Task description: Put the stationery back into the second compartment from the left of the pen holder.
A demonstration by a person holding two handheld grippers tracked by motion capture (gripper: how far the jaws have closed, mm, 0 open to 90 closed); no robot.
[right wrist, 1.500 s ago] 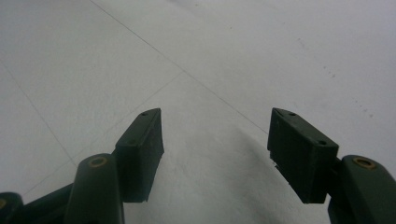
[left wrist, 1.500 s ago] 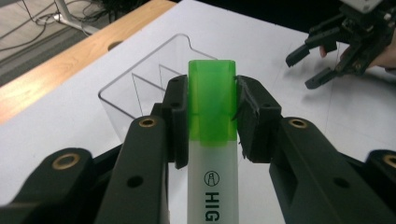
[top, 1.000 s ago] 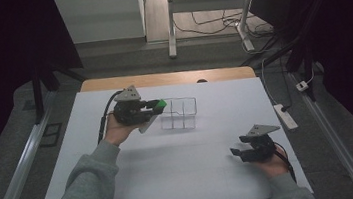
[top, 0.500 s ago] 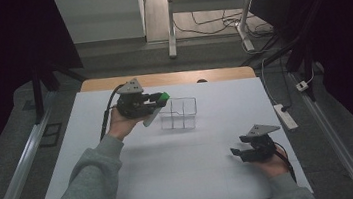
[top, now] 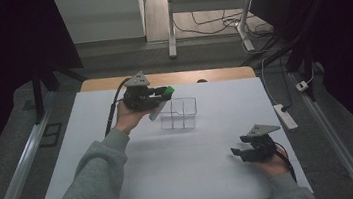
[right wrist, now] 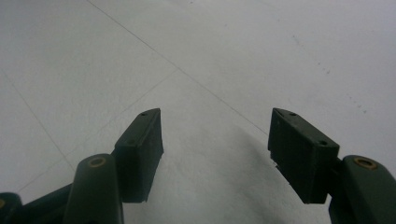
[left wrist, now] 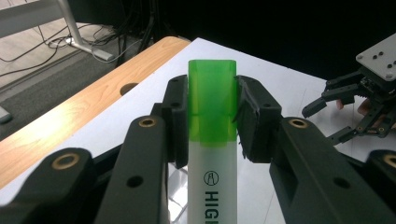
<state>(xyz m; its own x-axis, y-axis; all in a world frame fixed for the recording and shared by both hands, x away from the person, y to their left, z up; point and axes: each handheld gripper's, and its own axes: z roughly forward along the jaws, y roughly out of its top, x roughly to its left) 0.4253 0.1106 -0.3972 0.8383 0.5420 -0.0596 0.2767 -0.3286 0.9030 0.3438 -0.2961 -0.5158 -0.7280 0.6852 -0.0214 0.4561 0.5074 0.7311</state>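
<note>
The left gripper (top: 163, 95) is held above the far part of the white table (top: 124, 186), and its jaws are closed on a highlighter (left wrist: 211, 140) with a green cap and a white body. In the left gripper view the two black jaws press on the sides of the green cap, and the first letters of a printed word can be read on the white body below. In the high view the highlighter (top: 161, 103) is tilted, with the green cap up at the jaws and the white body going down toward the near left corner of a clear plastic organizer (top: 180, 113); it cannot be told if the pen touches it. The organizer stands on the table and has several compartments. The right gripper (top: 237, 152) is low over the near right part of the table, well apart from the organizer. In the right gripper view its jaws stand wide apart, with nothing between them, and the bare white surface is under them.
</note>
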